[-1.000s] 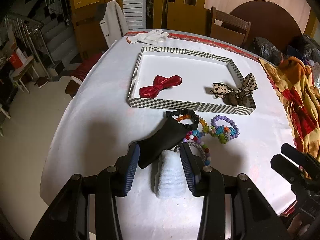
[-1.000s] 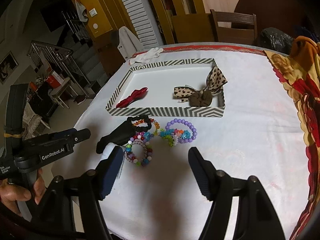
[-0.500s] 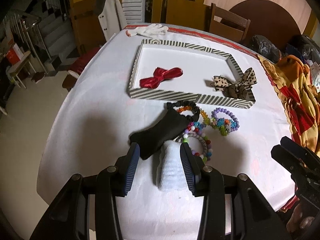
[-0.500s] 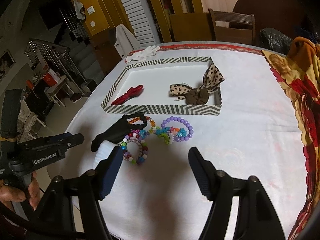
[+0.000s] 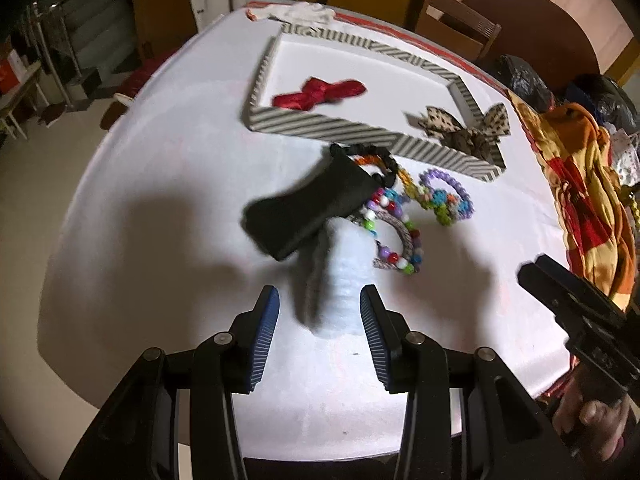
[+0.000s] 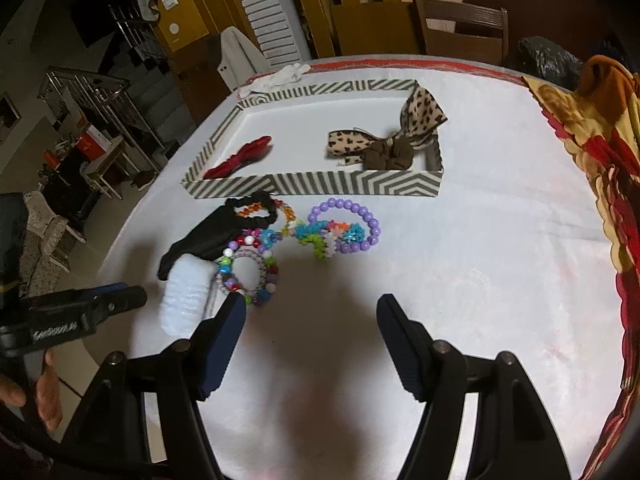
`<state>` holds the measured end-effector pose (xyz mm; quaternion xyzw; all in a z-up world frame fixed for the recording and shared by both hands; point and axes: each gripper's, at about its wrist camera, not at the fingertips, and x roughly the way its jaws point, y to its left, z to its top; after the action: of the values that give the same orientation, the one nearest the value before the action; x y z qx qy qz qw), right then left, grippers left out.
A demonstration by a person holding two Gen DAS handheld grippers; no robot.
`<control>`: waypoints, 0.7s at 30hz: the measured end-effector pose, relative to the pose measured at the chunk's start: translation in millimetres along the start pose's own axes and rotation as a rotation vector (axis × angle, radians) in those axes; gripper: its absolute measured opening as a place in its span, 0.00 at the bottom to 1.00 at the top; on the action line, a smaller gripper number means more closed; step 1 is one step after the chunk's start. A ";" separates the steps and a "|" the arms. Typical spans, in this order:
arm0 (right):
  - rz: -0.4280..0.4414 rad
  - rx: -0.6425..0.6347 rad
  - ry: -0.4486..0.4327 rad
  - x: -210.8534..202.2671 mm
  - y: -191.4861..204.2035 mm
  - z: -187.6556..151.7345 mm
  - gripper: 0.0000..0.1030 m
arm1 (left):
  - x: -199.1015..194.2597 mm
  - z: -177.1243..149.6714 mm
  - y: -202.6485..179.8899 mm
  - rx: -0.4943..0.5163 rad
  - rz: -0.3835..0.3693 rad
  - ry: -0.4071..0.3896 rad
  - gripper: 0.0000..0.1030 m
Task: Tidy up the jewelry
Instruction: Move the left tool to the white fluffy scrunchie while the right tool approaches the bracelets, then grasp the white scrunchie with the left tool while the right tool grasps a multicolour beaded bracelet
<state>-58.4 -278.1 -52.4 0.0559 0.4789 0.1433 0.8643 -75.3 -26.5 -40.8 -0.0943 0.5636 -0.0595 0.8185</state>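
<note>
Jaws on left gripper (image 5: 319,322) were parted, nothing clamped, w/ the white fuzzy piece (image 5: 340,280) sitting just ahead of and between the tips. Right gripper (image 6: 311,330) was spread wide, also empty, hovering short of the pile. Risk, imo: white piece lay under the end of the black pouch (image 5: 304,212) and touched the multicolor bead bracelet (image 5: 394,240), so closing there could've dragged both along. Beyond that, the purple bracelet (image 6: 352,222) and orange bead strand (image 6: 280,212) were tangled w/ the black scrunchie (image 6: 256,210), so one pull could've scattered beads. Striped tray (image 6: 320,186), behind the pile, held the red bow (image 5: 318,94) and leopard bow (image 6: 384,136); its near wall could've snagged low carries.
</note>
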 end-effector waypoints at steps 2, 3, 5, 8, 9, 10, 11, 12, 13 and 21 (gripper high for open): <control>-0.013 0.012 0.006 5.6 -6.2 2.8 0.69 | 3.8 -0.7 -5.4 0.015 -0.017 0.009 0.48; -0.018 0.014 0.006 7.6 -9.1 5.0 0.69 | 6.1 -1.0 -6.3 0.019 -0.022 0.015 0.48; -0.039 0.024 0.001 12.2 -16.9 10.5 0.69 | 11.7 -0.9 -7.9 0.021 -0.036 0.034 0.48; -0.039 0.052 0.005 20.1 -28.5 19.2 0.68 | 18.1 -0.2 -7.2 0.016 -0.039 0.048 0.49; -0.033 0.056 0.005 22.3 -30.5 21.3 0.65 | 20.2 0.3 -7.5 0.017 -0.038 0.051 0.49; -0.025 0.057 0.006 24.8 -31.3 23.5 0.61 | 21.2 0.5 -7.7 0.019 -0.037 0.051 0.49; -0.017 0.053 0.006 27.6 -30.7 25.6 0.59 | 22.9 0.9 -8.3 0.023 -0.035 0.052 0.49; -0.007 0.047 0.007 30.6 -29.4 27.3 0.55 | 24.0 0.7 -8.3 0.026 -0.034 0.054 0.49; 0.002 0.041 0.009 33.5 -27.8 29.0 0.52 | 26.6 0.8 -8.7 0.028 -0.032 0.060 0.49; 0.000 -0.034 0.069 76.6 -6.6 42.2 0.36 | 41.8 1.7 -9.0 0.037 -0.029 0.095 0.49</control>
<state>16.8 -259.6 -93.5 0.0363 0.5061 0.1534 0.8479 -58.7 -43.7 -76.3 -0.0846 0.5990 -0.0862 0.7916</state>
